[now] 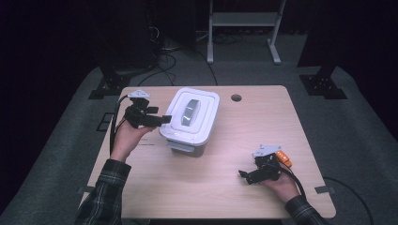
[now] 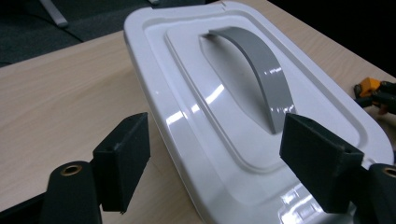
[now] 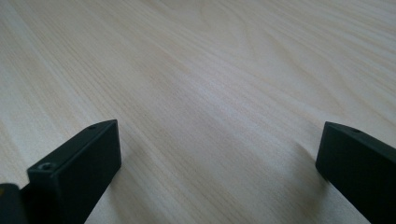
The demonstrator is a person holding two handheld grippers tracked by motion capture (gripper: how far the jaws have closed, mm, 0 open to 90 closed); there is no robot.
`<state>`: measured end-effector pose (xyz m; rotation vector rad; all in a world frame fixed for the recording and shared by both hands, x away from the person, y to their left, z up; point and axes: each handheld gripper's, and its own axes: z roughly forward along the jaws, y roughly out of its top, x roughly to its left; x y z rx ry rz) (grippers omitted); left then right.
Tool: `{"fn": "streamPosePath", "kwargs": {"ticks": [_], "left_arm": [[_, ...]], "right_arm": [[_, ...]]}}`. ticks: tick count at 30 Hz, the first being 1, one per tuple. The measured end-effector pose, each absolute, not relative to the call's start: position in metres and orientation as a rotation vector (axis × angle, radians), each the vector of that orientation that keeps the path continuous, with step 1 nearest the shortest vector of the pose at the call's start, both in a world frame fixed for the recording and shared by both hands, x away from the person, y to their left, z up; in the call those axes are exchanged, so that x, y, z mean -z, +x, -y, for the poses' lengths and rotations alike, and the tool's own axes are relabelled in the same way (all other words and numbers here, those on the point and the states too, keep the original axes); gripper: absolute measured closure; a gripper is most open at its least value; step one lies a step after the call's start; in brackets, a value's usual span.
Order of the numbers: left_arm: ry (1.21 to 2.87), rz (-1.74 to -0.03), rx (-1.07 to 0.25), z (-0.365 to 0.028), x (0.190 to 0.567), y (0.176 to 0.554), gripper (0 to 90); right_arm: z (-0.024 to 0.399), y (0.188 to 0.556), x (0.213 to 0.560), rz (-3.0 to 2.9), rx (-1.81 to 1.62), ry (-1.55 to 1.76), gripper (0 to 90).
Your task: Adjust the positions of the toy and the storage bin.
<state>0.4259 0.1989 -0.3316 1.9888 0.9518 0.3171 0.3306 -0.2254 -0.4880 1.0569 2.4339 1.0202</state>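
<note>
A white lidded box (image 1: 202,123) with a grey arched handle (image 1: 189,111) stands left of the middle of the wooden table (image 1: 263,131). My left gripper (image 1: 164,119) is at the box's left side, level with the lid. In the left gripper view its jaws (image 2: 215,158) stand apart. One jaw is outside the lid's rim (image 2: 154,98) and the other is over the lid near the end of the handle (image 2: 261,79), with neither pad pressing. My right gripper (image 1: 245,176) rests near the front right of the table, open over bare wood (image 3: 219,163).
A round cable hole (image 1: 236,98) sits near the table's far edge. A white metal stand (image 1: 241,28) and cables are on the floor behind the table. The other gripper's orange part (image 2: 369,86) shows beyond the box in the left gripper view.
</note>
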Motion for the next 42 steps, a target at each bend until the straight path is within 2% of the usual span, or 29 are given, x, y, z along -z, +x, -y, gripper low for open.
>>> {"fn": "streamPosePath", "kwargs": {"ticks": [12,16,17,29,42], "left_arm": [[2.029,-0.997,-0.346,-0.194,0.330,0.459,67.9],[2.047,-1.013,-0.343,-0.192,0.330,0.469,88.2],[2.056,-1.018,-0.337,-0.191,0.330,0.472,90.0],[2.001,-1.013,-0.337,-0.186,0.332,0.505,90.0],[2.002,-0.994,-0.318,-0.161,0.325,0.538,89.6]], "right_arm": [[0.226,0.330,0.488,-2.434,-1.018,1.059,0.0],[0.226,0.330,0.488,-2.433,-1.019,1.061,0.0],[0.226,0.330,0.488,-2.434,-1.018,1.060,0.0],[0.226,0.330,0.488,-2.434,-1.018,1.061,0.0],[0.226,0.330,0.488,-2.431,-1.018,1.065,0.0]]}}
